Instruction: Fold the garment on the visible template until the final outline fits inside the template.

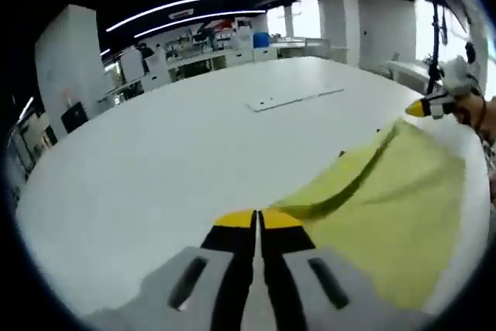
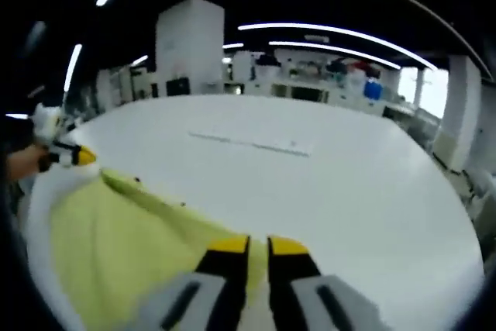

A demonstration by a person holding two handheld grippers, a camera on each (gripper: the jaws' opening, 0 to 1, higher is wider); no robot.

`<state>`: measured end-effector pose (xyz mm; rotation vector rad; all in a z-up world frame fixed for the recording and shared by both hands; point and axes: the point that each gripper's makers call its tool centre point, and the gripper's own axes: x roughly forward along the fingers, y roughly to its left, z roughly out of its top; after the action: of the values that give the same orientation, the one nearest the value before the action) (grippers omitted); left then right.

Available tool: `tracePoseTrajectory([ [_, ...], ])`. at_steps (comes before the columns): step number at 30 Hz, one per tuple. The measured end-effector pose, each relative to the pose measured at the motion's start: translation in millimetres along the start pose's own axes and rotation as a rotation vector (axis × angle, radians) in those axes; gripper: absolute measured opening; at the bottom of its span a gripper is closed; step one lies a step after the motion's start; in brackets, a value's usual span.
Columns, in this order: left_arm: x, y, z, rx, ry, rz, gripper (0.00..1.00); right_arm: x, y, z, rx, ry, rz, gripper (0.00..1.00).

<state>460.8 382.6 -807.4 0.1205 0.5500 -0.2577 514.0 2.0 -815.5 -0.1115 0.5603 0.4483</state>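
Left gripper [image 1: 258, 218]: jaws nearly together, pinching edge of yellow garment [image 1: 387, 215]; cloth spreads from tips toward 3 o'clock over white table [image 1: 155, 160]. Right gripper [image 2: 258, 246]: jaws narrow, garment [image 2: 124, 246] under tips, stretching to 9 o'clock; grip uncertain. Flat white strip [image 2: 252, 145] on table, 12 o'clock, well apart.

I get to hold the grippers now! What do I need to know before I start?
Left gripper: shut on the yellow garment, pinching its edge.
Right gripper: shut on the garment's other end.
The garment hangs stretched between the two grippers, lifted partly off the white table. A fold line runs across it.
Done: both ends are gripped and raised.
Left: lay it down, finish folding and check that the outline fits the template, which I cannot make out from here.
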Motion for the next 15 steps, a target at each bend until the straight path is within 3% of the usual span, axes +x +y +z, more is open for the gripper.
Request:
tracePoseTrajectory([
  [8,-8,0.4,-3.7,-0.061,-0.013,-0.022,0.32,-11,11,-10.3,0.121,0.055,0.053,0.44],
  [11,-19,-13.4,-0.6,-0.102,-0.035,-0.064,0.4,-16,12,-11.1,0.129,0.059,0.083,0.59],
  [15,-32,-18.9,-1.8,-0.086,-0.043,-0.1,0.51,-28,23,-10.4,0.167,0.076,0.142,0.74],
])
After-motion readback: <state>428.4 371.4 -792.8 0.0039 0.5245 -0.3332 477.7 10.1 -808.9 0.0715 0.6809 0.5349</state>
